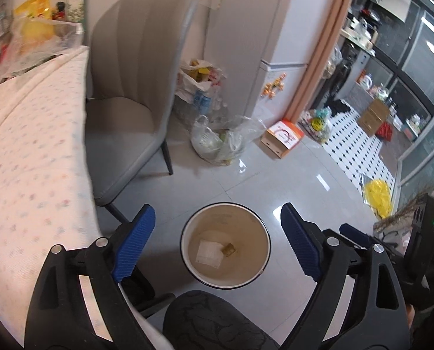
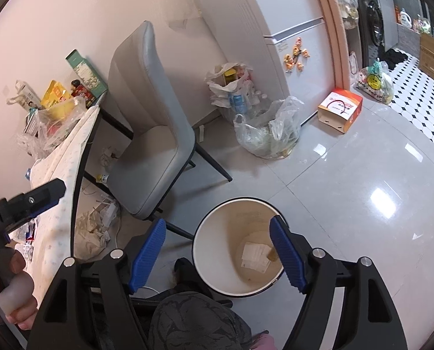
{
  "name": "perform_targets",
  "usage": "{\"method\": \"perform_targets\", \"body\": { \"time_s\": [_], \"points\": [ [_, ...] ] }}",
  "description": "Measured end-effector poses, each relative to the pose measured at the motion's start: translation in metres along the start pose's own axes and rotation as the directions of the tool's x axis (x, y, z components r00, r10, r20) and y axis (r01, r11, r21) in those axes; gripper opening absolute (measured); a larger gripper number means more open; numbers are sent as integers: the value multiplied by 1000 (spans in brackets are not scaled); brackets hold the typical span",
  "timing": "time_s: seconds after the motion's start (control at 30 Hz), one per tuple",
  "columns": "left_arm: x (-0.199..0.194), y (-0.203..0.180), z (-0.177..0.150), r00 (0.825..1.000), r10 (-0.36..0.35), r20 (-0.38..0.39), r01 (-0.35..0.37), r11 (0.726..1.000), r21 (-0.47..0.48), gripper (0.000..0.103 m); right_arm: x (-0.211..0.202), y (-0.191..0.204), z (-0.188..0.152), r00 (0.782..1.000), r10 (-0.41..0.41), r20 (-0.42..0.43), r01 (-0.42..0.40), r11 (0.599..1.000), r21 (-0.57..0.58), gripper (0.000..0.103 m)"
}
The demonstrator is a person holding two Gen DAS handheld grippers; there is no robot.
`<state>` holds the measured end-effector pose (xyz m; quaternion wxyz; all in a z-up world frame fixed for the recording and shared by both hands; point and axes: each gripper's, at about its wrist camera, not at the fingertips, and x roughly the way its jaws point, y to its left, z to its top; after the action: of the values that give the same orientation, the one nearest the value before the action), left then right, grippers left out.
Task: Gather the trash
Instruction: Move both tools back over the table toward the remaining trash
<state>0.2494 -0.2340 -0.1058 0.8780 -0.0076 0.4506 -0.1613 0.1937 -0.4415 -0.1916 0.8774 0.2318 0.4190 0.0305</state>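
A round white bin [image 1: 257, 271] stands on the grey floor below both grippers; it also shows in the right wrist view [image 2: 214, 265]. Inside lie a white paper slip [image 1: 209, 252] and a small brown scrap [image 1: 228, 249]. My left gripper [image 1: 217, 239] is open and empty, held above the bin. My right gripper [image 2: 218, 250] is open and empty, also above the bin. The right gripper's body [image 1: 421, 233] shows at the right edge of the left wrist view. The left gripper [image 2: 33, 201] shows at the left of the right wrist view.
A grey chair [image 2: 158, 134] stands behind the bin. A table with a dotted cloth [image 1: 27, 160] and clutter is at the left. Crumpled paper [image 2: 91, 230] lies under it. Plastic bags [image 2: 269, 134] and a cardboard box [image 2: 341, 110] sit by the fridge [image 2: 289, 29].
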Motion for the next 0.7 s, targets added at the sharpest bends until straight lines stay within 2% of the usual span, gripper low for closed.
{"method": "perform_targets", "body": {
  "time_s": [0.2, 0.3, 0.4, 0.53, 0.7],
  "points": [
    [-46, 48, -11, 993, 81, 89, -72, 992, -104, 94, -6, 47, -3, 999, 33, 39, -30, 996, -80, 95],
    [-68, 75, -20, 984, 121, 130, -98, 980, -171, 96, -12, 72, -3, 997, 35, 66, -26, 992, -121, 95],
    [-92, 100, -27, 962, 212, 170, -171, 958, -229, 97, -17, 97, -2, 997, 2, 83, 11, 989, -149, 95],
    [-117, 129, -36, 951, 229, 209, -162, 942, -295, 97, -24, 129, -1, 994, -16, 111, 35, 985, -171, 95],
    [-137, 155, -53, 925, 302, 229, -206, 909, -362, 97, -30, 168, -11, 994, 12, 111, 15, 971, -237, 95]
  ]
}}
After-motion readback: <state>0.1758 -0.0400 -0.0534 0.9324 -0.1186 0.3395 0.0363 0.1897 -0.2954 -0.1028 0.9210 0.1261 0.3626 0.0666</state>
